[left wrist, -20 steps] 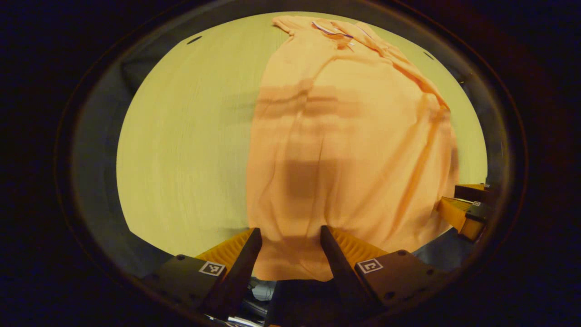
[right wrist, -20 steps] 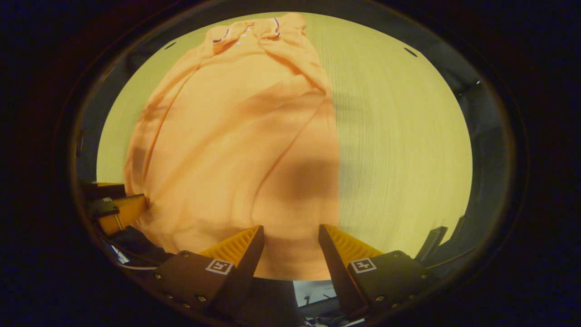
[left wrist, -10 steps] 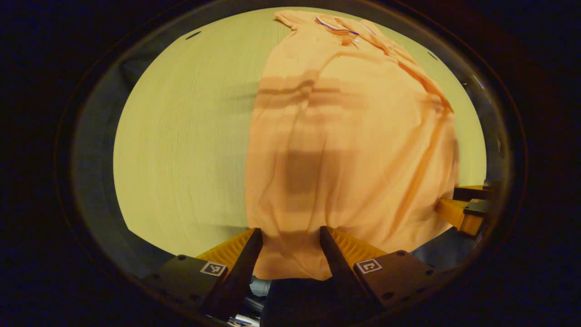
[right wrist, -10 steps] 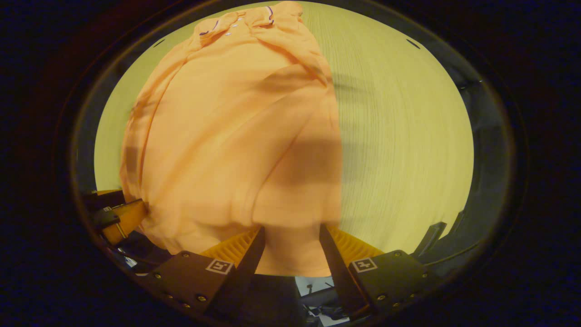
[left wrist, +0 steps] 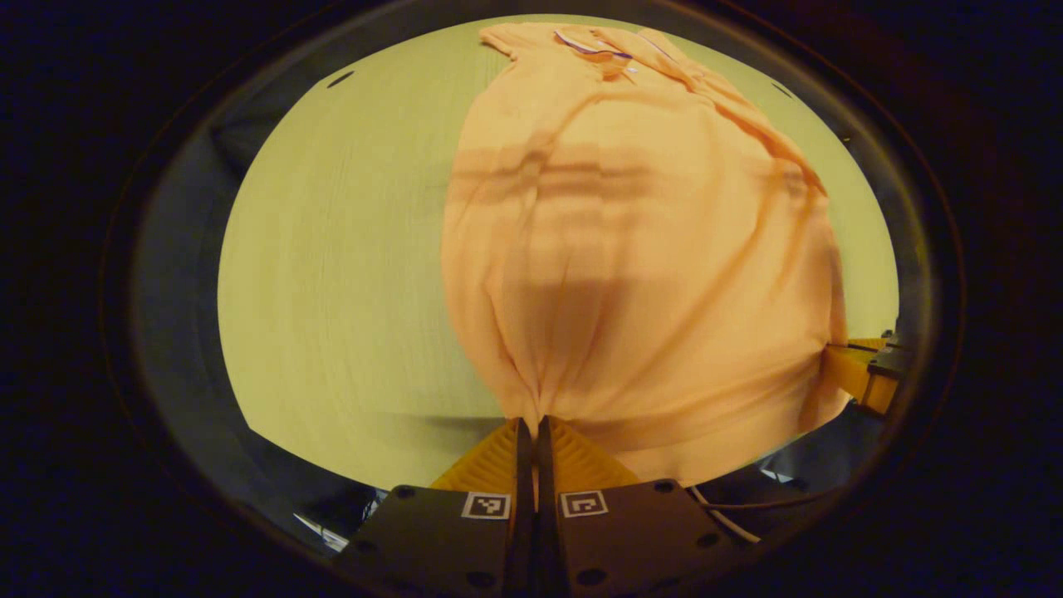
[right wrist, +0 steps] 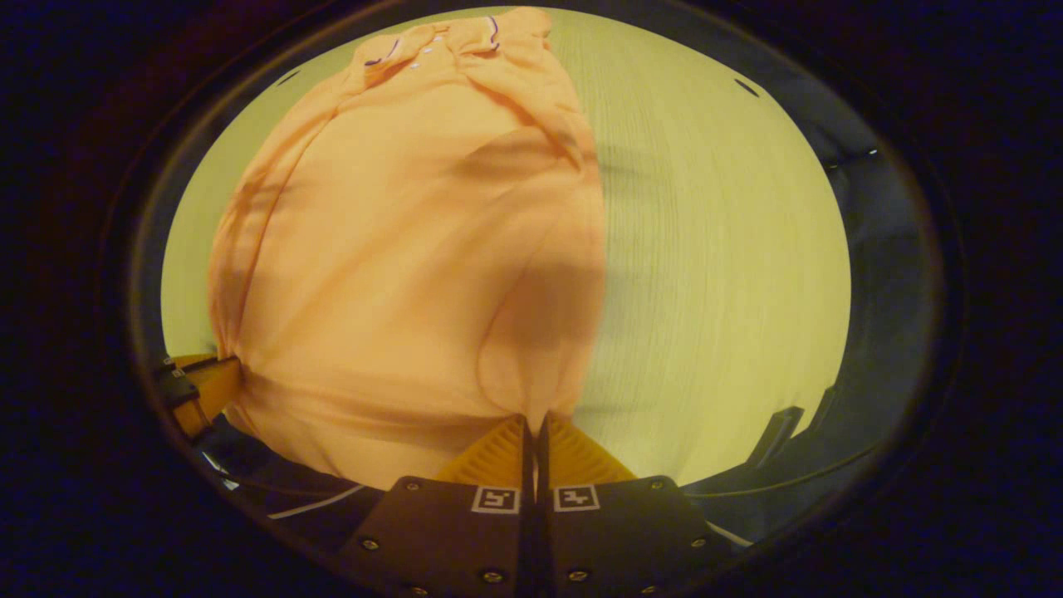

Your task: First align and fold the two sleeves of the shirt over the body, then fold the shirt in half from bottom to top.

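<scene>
Orange shirt lies flat on the pale wooden table, collar toward the far edge, hem at the near edge. Left gripper is clenched on the hem's left corner; fabric puckers there. Right gripper is clenched on the hem's right corner.

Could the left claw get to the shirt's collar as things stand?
Probably not freely: the left claw is shut on the shirt at its bottom hem, and the collar lies at the far end.
</scene>
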A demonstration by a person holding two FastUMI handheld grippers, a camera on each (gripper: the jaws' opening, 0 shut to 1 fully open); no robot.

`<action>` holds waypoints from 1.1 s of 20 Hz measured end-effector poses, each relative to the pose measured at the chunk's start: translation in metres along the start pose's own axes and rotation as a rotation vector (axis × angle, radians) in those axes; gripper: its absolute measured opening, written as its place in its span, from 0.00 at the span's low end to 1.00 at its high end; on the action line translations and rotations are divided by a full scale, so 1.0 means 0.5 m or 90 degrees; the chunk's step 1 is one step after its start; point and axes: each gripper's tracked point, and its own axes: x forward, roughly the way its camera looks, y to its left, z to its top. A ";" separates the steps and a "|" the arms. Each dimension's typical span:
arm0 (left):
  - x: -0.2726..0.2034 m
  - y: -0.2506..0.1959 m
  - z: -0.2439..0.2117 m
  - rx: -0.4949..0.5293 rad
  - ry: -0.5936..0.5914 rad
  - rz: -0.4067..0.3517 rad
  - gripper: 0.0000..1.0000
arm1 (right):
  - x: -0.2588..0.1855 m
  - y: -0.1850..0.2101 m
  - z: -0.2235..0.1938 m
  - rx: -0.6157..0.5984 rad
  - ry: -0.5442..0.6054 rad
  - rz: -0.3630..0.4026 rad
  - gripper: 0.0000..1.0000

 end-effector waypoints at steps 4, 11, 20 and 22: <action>0.005 -0.002 0.004 -0.005 -0.004 -0.001 0.12 | 0.000 0.000 0.001 0.002 -0.001 0.000 0.00; -0.002 -0.003 -0.001 -0.030 -0.014 -0.018 0.08 | -0.006 0.003 -0.001 0.025 -0.010 0.018 0.01; -0.073 0.031 0.087 -0.018 -0.092 0.003 0.08 | -0.074 0.013 0.052 0.060 -0.054 0.064 0.00; -0.088 0.039 0.115 -0.019 -0.105 0.004 0.08 | -0.093 0.011 0.082 0.063 -0.070 0.068 0.00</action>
